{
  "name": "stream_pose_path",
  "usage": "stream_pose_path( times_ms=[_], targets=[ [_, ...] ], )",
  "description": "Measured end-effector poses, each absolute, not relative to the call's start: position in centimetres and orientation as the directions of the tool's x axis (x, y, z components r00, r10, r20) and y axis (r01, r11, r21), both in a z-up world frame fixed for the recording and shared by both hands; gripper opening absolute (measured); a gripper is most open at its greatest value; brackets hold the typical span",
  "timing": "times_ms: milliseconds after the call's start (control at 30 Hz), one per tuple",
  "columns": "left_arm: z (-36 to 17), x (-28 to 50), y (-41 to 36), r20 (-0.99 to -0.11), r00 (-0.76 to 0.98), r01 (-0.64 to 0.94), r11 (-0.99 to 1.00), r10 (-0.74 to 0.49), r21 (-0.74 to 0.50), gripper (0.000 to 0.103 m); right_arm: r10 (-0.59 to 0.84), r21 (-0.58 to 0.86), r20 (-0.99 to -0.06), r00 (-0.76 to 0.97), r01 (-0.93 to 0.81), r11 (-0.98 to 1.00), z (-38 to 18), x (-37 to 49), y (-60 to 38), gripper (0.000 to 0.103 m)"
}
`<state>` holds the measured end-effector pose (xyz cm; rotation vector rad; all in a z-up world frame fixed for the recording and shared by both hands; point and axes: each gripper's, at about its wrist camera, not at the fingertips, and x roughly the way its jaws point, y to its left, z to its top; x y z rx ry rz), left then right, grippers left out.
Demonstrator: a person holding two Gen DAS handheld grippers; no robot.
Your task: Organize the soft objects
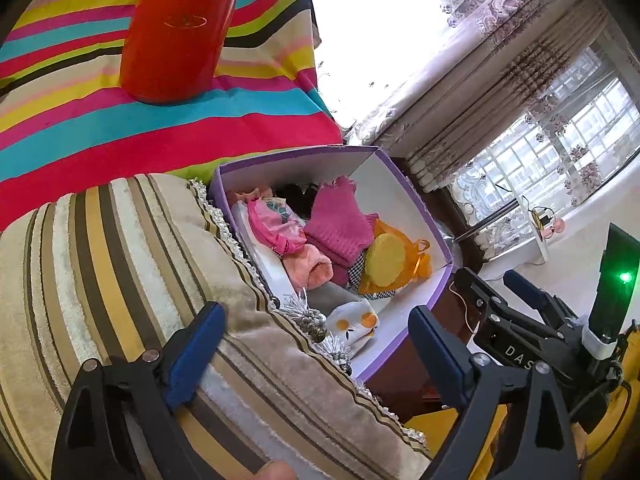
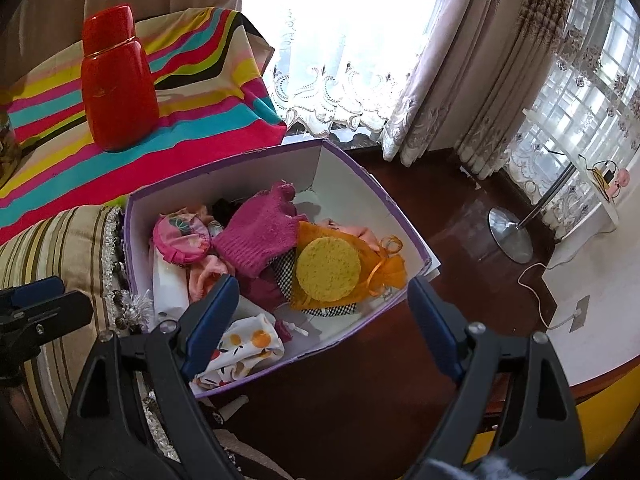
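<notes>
A purple-edged white box (image 1: 416,200) (image 2: 404,224) holds several soft things: a magenta knit piece (image 1: 340,224) (image 2: 260,236), a round yellow sponge (image 1: 385,260) (image 2: 328,268) on an orange mesh bag (image 2: 384,272), a pink round pouch (image 1: 272,224) (image 2: 182,236), peach fabric and a white orange-print cloth (image 1: 354,322) (image 2: 248,344). My left gripper (image 1: 316,344) is open and empty over the striped cushion (image 1: 100,260), beside the box. My right gripper (image 2: 320,312) is open and empty above the box's near end.
A red bottle (image 1: 176,36) (image 2: 116,84) stands on a rainbow-striped cloth (image 1: 80,128) (image 2: 208,92) behind the box. The cushion's tasselled edge (image 1: 316,332) touches the box. Dark wood floor (image 2: 440,208), curtains and a lamp stand (image 2: 512,240) lie to the right.
</notes>
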<state>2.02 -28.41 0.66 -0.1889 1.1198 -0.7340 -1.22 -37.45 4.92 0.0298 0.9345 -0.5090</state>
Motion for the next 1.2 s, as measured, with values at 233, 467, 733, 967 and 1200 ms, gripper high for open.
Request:
stream_pose_path(
  times_ms=[233, 467, 733, 967, 1200],
  targets=[
    [0.60, 2.04, -28.46, -0.752, 0.235, 0.440, 0.757, -0.616, -0.483, 0.094, -0.403, -0.192, -0.775, 0.486, 0.427, 0.884, 4.88, -1.18, -37.26, 0.088],
    [0.59, 2.05, -28.36, -0.753, 0.235, 0.441, 0.758, -0.615, -0.481, 0.094, -0.399, -0.187, -0.777, 0.486, 0.427, 0.885, 4.82, -1.21, -37.41, 0.088],
    [0.53, 2.07, -28.58, -0.755, 0.239, 0.437, 0.762, -0.611, -0.479, 0.094, -0.396, -0.185, -0.780, 0.484, 0.426, 0.886, 4.75, -1.15, -37.41, 0.088],
    [0.53, 2.08, -28.56, -0.755, 0.238, 0.437, 0.761, -0.611, -0.479, 0.094, -0.395, -0.184, -0.781, 0.484, 0.425, 0.886, 4.71, -1.12, -37.41, 0.088],
    [0.52, 2.10, -28.53, -0.755, 0.238, 0.437, 0.761, -0.611, -0.478, 0.094, -0.393, -0.184, -0.782, 0.484, 0.423, 0.887, 4.55, -1.13, -37.41, 0.088]
  ],
)
